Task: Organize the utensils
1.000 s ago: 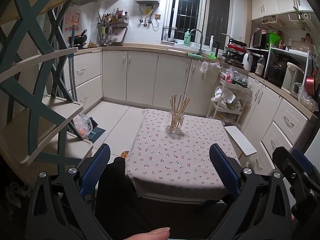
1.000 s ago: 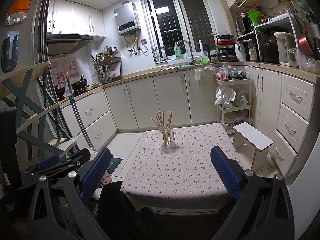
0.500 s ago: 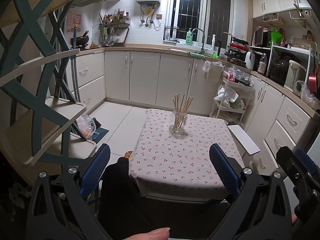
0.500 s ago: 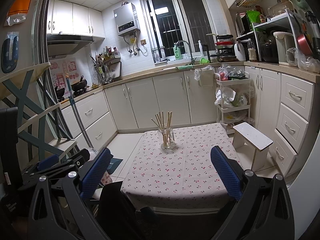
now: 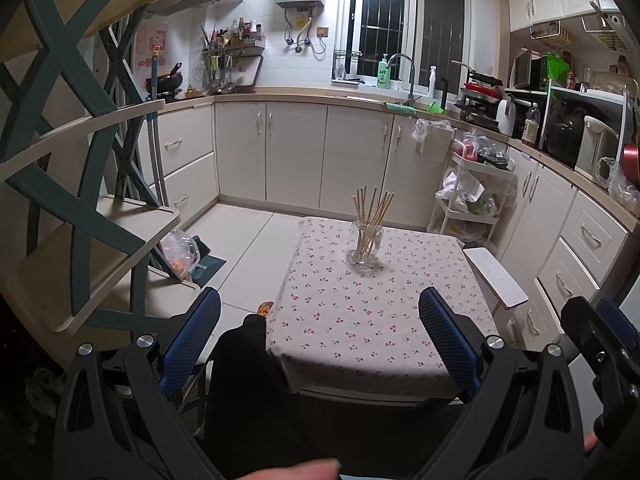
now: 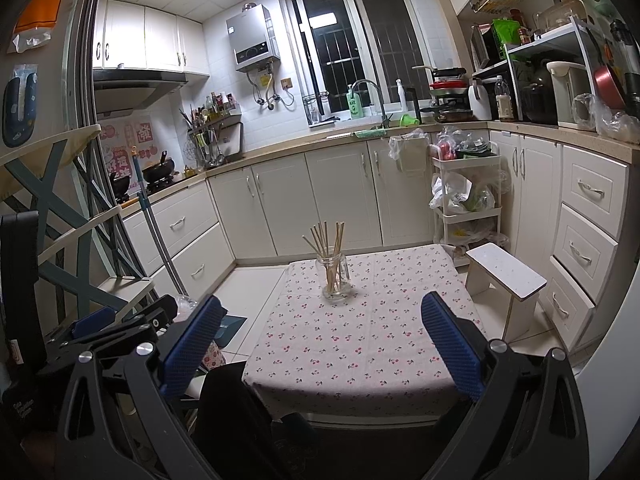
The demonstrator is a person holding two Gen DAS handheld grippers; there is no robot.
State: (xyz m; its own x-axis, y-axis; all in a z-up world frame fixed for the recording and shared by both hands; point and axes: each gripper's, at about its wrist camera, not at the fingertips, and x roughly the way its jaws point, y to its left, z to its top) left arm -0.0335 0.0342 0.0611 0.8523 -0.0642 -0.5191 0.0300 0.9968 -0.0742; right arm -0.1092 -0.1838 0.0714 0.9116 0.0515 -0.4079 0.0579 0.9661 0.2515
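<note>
Any clumsy reach could have tipped the clear glass jar (image 5: 364,246), since the bundle of pale wooden chopsticks (image 5: 372,216) splayed above its rim and might catch a finger. The jar stood upright on the cherry-print tabletop (image 5: 376,312), toward its far side. The left gripper (image 5: 320,340) and right gripper (image 6: 320,344) hung well short of it, fingers spread wide and empty.

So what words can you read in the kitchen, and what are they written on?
"AXE": on the green bottle by the window, just about readable.
Large pink Chinese characters: on the wall poster behind the stove, too blurred to read for sure.
Yellow sticker under the water heater: too small to read.
Pale lettering on the black strap at lower left: too blurred to read.
</note>
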